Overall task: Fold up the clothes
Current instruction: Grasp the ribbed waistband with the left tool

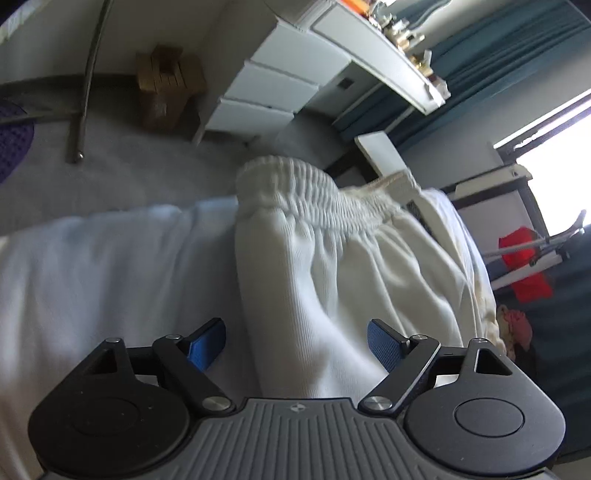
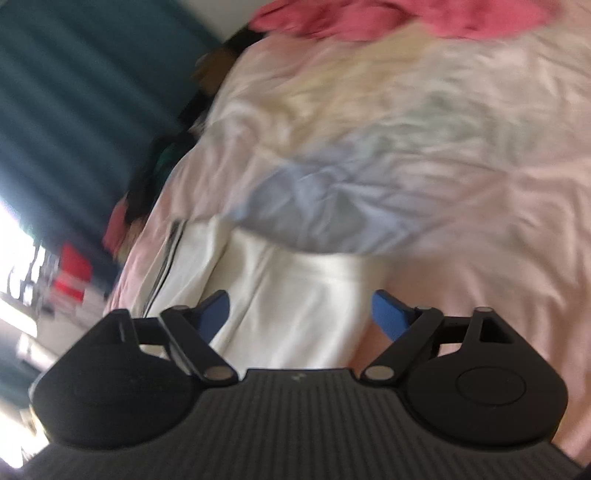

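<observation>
White trousers (image 1: pixel 332 266) with a gathered elastic waistband (image 1: pixel 306 188) lie on the pale bedding (image 1: pixel 92 266), waistband at the far end. My left gripper (image 1: pixel 295 347) hovers over the near part of them, jaws wide open, blue pads on either side of the cloth and not pressing it. In the blurred right wrist view, a white garment (image 2: pixel 295 306) with a dark stripe along its left edge lies on the pink sheet (image 2: pixel 480 240). My right gripper (image 2: pixel 299 317) stands open above it, with nothing pinched.
A white drawer unit and desk (image 1: pixel 280 85) stand beyond the bed, with a cardboard box (image 1: pixel 166 85) and a metal pole (image 1: pixel 85 96) to the left. Teal curtains (image 1: pixel 498 55) and a bright window are at the right. A pink garment (image 2: pixel 388 18) and crumpled pale clothes (image 2: pixel 332 184) lie further up the bed.
</observation>
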`<state>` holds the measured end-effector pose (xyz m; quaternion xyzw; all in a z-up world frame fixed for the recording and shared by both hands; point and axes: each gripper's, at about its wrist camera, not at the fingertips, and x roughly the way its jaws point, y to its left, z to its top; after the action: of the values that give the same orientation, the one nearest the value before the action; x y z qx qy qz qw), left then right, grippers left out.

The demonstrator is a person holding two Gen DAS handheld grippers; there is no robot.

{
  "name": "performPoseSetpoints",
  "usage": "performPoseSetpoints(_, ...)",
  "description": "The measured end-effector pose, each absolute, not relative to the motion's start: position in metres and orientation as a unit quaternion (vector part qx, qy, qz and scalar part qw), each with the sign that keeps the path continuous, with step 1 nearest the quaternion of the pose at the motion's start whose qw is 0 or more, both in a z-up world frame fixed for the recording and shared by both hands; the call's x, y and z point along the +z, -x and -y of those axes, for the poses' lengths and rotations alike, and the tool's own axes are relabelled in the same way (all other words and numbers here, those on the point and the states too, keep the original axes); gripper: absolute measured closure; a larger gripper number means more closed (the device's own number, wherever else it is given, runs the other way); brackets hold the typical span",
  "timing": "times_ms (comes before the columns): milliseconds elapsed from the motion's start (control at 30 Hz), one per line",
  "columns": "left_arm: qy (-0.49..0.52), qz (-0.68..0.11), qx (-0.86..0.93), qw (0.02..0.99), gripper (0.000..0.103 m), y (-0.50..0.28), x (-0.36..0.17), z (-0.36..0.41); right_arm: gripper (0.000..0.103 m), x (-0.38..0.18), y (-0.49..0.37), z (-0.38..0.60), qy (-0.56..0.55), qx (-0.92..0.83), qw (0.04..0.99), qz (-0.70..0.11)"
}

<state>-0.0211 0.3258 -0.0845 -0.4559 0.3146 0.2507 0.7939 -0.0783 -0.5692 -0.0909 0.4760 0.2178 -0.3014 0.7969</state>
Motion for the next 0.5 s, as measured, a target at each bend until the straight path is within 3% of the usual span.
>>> performPoseSetpoints(200, 0.445, -0.319, 0.249, 0.799, 0.018, 0.020, -0.087, -0.322, 0.021, -0.112, 0.089, 0.577, -0.537, -0.295, 0.756, -0.232)
performPoseSetpoints(467, 0.513, -0.284, 0.240, 0.773, 0.019, 0.035, -0.096, -0.338, 0.041, -0.146, 0.055, 0.583, -0.576, -0.273, 0.722, -0.269)
performPoseSetpoints(500, 0.523, -0.277, 0.239, 0.770, 0.019, 0.037, -0.097, -0.339, 0.051, -0.146, 0.051, 0.582, -0.571, -0.274, 0.726, -0.269)
